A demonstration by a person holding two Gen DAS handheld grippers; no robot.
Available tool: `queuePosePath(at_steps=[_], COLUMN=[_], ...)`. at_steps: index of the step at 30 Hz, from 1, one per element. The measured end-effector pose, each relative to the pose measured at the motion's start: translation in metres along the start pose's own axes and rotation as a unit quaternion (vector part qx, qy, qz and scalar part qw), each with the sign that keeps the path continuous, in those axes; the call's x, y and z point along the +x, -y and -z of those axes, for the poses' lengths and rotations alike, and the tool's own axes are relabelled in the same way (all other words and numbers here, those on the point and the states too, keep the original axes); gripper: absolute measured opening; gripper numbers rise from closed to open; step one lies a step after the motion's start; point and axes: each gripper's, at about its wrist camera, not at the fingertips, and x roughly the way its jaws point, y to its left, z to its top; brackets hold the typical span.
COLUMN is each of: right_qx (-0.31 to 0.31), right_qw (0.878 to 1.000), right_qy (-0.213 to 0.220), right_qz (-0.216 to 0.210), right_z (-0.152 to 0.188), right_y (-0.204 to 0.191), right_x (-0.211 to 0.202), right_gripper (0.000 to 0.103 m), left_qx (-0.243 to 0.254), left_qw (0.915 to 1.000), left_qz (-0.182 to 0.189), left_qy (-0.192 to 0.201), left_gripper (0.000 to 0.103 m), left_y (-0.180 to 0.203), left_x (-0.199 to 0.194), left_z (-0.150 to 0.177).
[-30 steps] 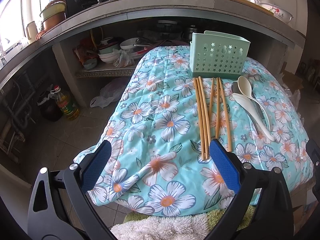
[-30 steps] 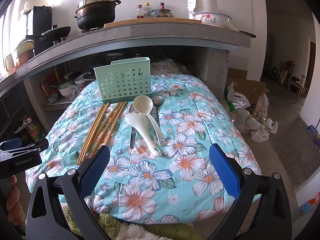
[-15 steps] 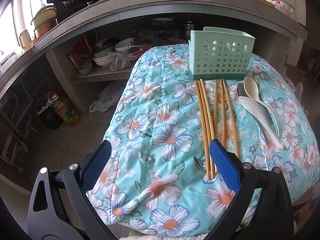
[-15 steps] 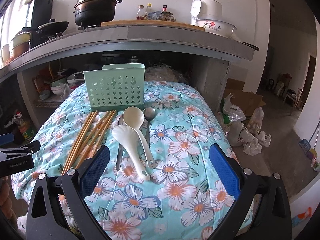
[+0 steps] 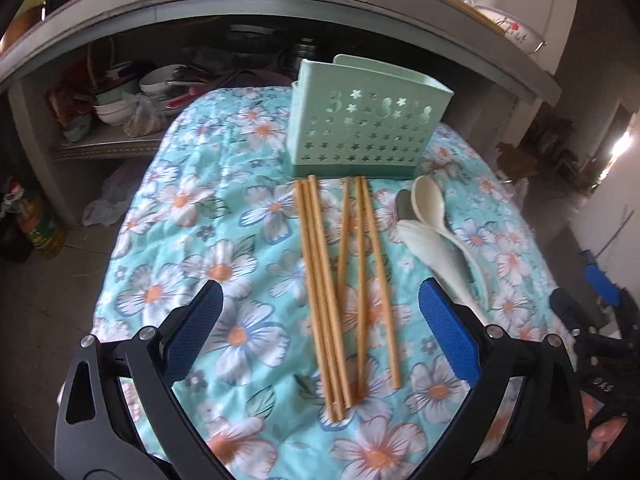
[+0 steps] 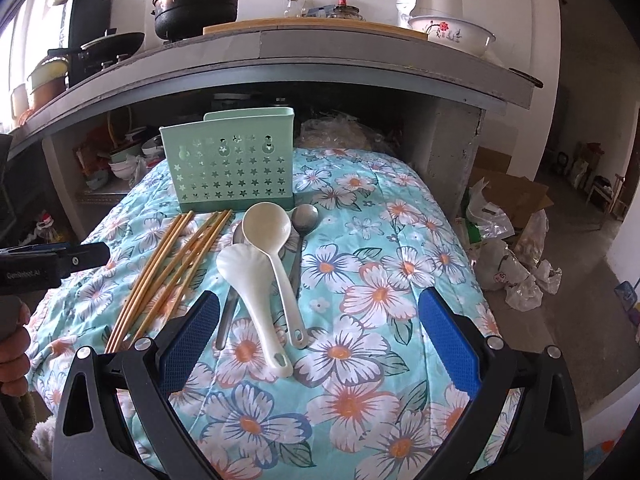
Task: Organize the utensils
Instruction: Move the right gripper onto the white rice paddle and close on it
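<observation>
Chopsticks (image 5: 340, 288), six, lie just before one green holder (image 5: 362, 128); two white spoons (image 6: 276, 280) and two metal spoons (image 6: 302, 228) alongside. Left gripper (image 5: 320, 332) and right gripper (image 6: 320, 328) both wide, empty.

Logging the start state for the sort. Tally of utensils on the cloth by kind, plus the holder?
Chopsticks: 6
Metal spoons: 2
White spoon: 1
White paddle: 1
Green holder: 1
Total: 11
</observation>
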Motion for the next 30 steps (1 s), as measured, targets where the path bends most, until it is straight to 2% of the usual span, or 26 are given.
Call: queuePosePath(at_steps=[4, 8, 11, 13, 16, 24, 26, 30], right_qx=[-0.005, -0.012, -0.035, -0.051, -0.075, -0.105, -0.103, -0.066], right_qw=[1.0, 0.998, 0.994, 0.991, 0.986, 0.978, 0.976, 0.977], right_qy=[-0.005, -0.025, -0.048, -0.064, -0.086, -0.151, -0.164, -0.168], right_qz=[-0.006, -0.062, -0.091, -0.108, -0.125, -0.103, -0.102, -0.114], right_z=[-0.004, -0.005, -0.003, -0.002, -0.001, 0.009, 0.012, 0.006], right_y=[0.002, -0.004, -0.019, -0.029, -0.04, -0.049, -0.049, -0.042], right_x=[0.014, 0.031, 0.047, 0.057, 0.071, 0.099, 0.103, 0.103], right_gripper=[0.097, 0.096, 0.078, 0.062, 0.049, 0.027, 0.02, 0.019], left_qx=[-0.014, -0.02, -0.022, -0.018, -0.009, 0.013, 0.017, 0.014], left_qw=[0.999, 0.9983, 0.9977, 0.9979, 0.9977, 0.9953, 0.9944, 0.9923], left_qz=[0.04, 0.051, 0.061, 0.06, 0.064, 0.096, 0.104, 0.122], left_qy=[-0.011, -0.018, -0.018, -0.019, -0.02, -0.006, -0.005, -0.014], left_gripper=[0.095, 0.095, 0.095, 0.095, 0.095, 0.094, 0.09, 0.075], left_y=[0.005, 0.01, 0.011, 0.011, 0.011, 0.015, 0.017, 0.016], left_x=[0.02, 0.039, 0.049, 0.054, 0.057, 0.057, 0.057, 0.062], left_z=[-0.01, -0.015, -0.013, -0.011, -0.009, -0.009, -0.008, -0.007])
